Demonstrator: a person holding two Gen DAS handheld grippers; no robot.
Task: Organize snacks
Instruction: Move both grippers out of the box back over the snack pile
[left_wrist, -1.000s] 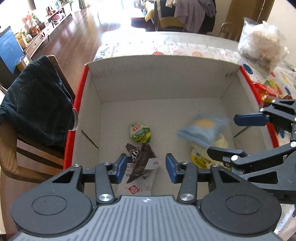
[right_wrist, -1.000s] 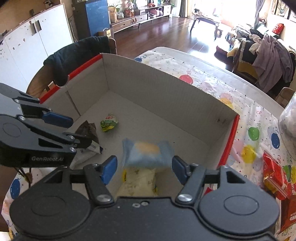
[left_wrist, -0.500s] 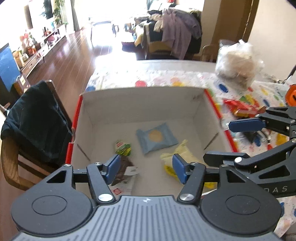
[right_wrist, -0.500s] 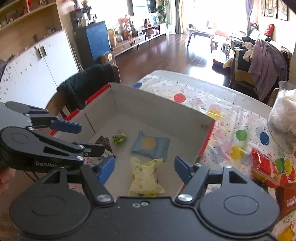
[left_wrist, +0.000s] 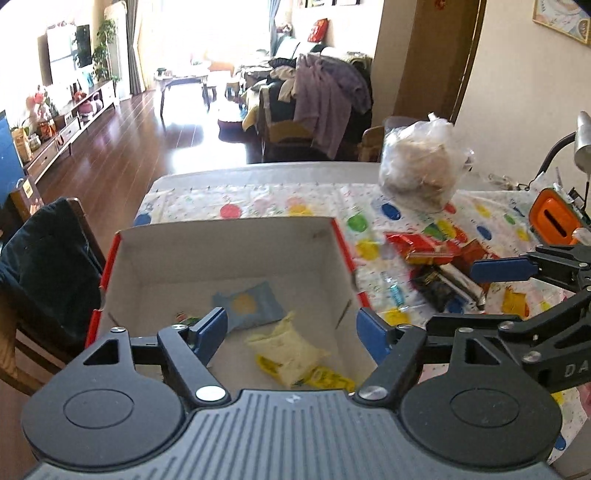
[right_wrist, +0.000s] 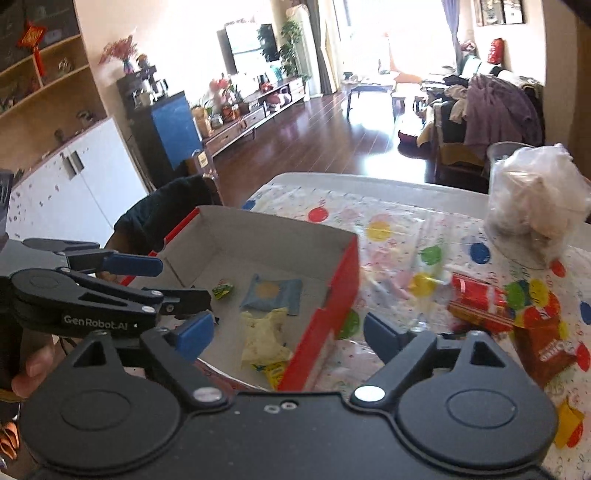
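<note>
A dark jacket (left_wrist: 44, 266) hangs over a wooden chair at nine o'clock of the dining table, beside a red-edged cardboard box (left_wrist: 229, 243) that sits on a balloon-print tablecloth (left_wrist: 266, 201). Inside the box lie a green candy wrapper (right_wrist: 222, 289), a pale blue snack packet (left_wrist: 248, 305) with a yellow disc, and a crumpled yellow snack bag (left_wrist: 291, 354) toward six o'clock of the packet. The left gripper (left_wrist: 291, 330) hangs above the box's near end, its jaws opening, blue pads well apart and nothing between them. From the right wrist camera, the right gripper (right_wrist: 288, 332) hovers over the box's red right-hand wall, jaws likewise opening and empty; a hand (right_wrist: 31, 369) grips the left tool at eight o'clock. At three o'clock of the box, loose snacks wait on the cloth: a red snack pack (right_wrist: 478, 299), a brown-red chocolate pouch (right_wrist: 546, 350) and a dark wrapper (left_wrist: 436, 288). A knotted clear plastic bag (left_wrist: 421, 166) stands at the table's far side, near one o'clock, and an orange device (left_wrist: 552, 218) sits at the right edge. Behind the table a polished dark wood floor (left_wrist: 122, 147) runs toward a sunlit living room, with a television (right_wrist: 243, 46) at eleven o'clock, a blue cabinet (right_wrist: 173, 125) by white cupboards, and a purple garment (left_wrist: 325, 96) draped over a seat at twelve.
</note>
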